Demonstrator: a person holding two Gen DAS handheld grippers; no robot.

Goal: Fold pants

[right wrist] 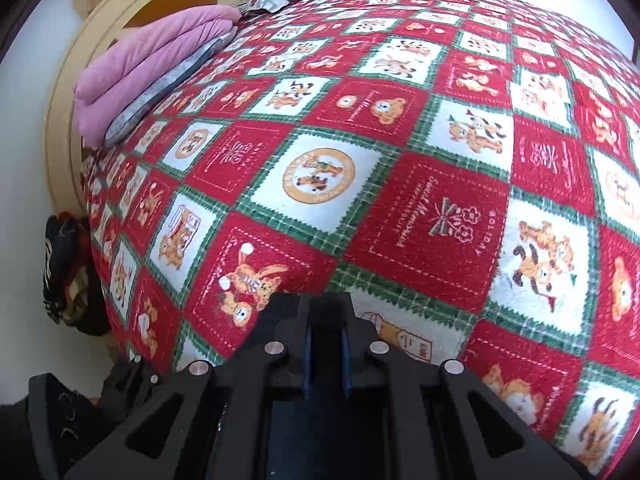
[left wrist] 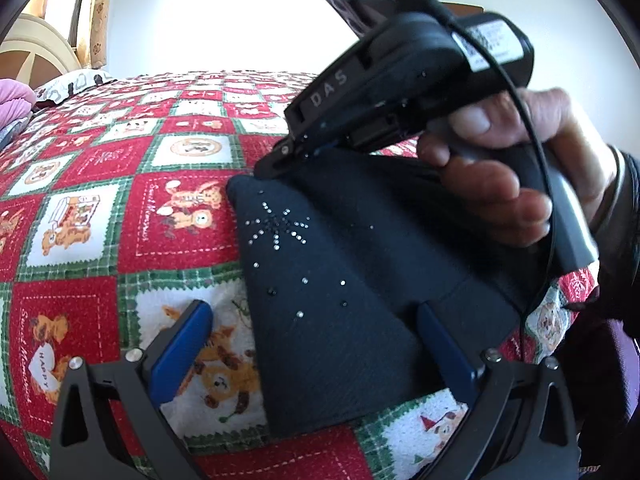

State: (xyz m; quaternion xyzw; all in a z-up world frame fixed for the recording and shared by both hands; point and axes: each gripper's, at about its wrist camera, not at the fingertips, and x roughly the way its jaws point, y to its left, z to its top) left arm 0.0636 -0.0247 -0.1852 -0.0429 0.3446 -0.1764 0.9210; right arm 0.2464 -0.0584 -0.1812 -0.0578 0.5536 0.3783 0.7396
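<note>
While right tongs (left wrist: 276, 162) pinch pants (left wrist: 340, 280) | left tongs (left wrist: 316, 334) spread | quilt (left wrist: 100, 220) beneath

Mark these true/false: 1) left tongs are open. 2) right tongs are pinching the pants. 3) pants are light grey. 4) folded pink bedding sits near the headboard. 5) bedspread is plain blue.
1) True: the left tongs stand wide open, straddling the pants.
2) True: the right tongs are shut on a top corner of the pants, with the hand on the handle.
3) False: they are dark navy or black with rhinestones.
4) True: pink bedding lies by the headboard.
5) False: the bedspread is a red, white and green patchwork print.
</note>
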